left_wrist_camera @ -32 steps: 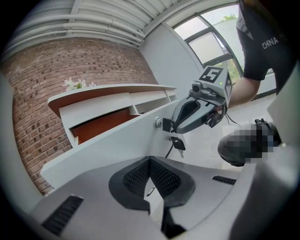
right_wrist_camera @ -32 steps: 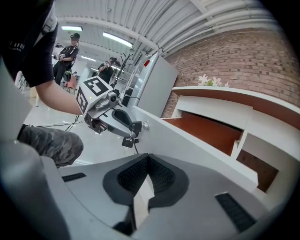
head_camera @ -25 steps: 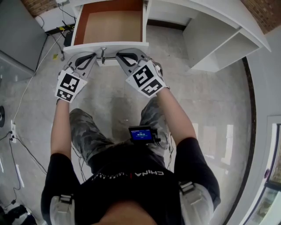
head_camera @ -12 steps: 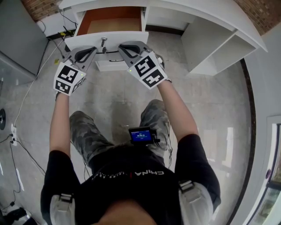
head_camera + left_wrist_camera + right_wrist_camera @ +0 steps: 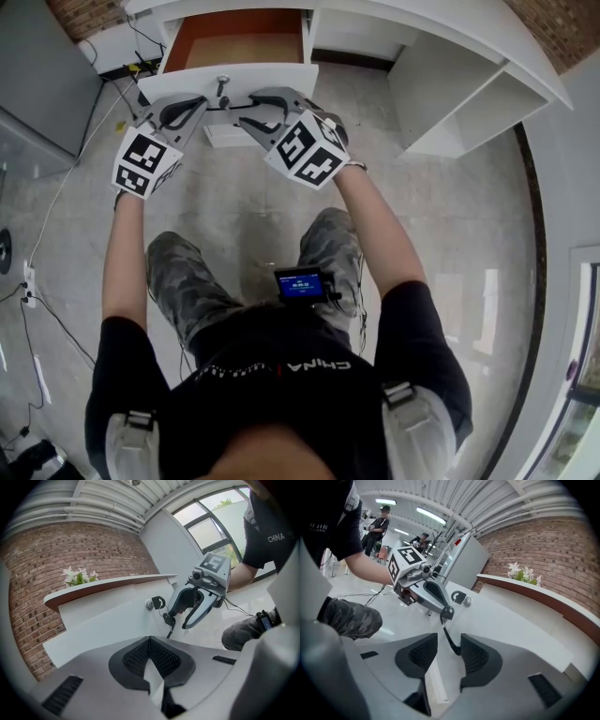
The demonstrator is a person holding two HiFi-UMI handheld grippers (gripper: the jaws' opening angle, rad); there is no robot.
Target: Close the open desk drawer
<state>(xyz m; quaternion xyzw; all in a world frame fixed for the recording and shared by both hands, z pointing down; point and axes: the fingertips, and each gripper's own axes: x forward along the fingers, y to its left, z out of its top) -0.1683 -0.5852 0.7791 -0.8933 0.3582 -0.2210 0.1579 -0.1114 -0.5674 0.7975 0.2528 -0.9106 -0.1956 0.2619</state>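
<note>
Since a second ago the drawer (image 5: 264, 77) has gone further into the desk (image 5: 441, 33), so less of its brown inside shows. In the last half second it has hardly moved. The right gripper (image 5: 258, 105) has turned, and its marker cube (image 5: 305, 150) now tips more to one side. The left gripper (image 5: 185, 106) is about where it was.

The drawer is at the left end of the desk, under the white top, and it is still part way out. Its front is white and flat. Near the middle of the front is a small round lock (image 5: 149, 604) with a black key (image 5: 158, 602) stuck in it. A second key (image 5: 168, 619) hangs from the first one, and a thin black strap (image 5: 447, 639) hangs below that.

Both grippers are at the drawer's front, the left one to the left of the key and the right one to its right. The left gripper's jaws are pressed together with nothing between them. The right gripper's jaws stand apart. The strap shows in the gap, but I cannot tell if it touches a pad.

The back of the drawer is hidden under the desk top. White flowers (image 5: 78, 576) stand on the desk by a brick wall (image 5: 543, 545). Some people (image 5: 377, 524) far off are too small to make out.
</note>
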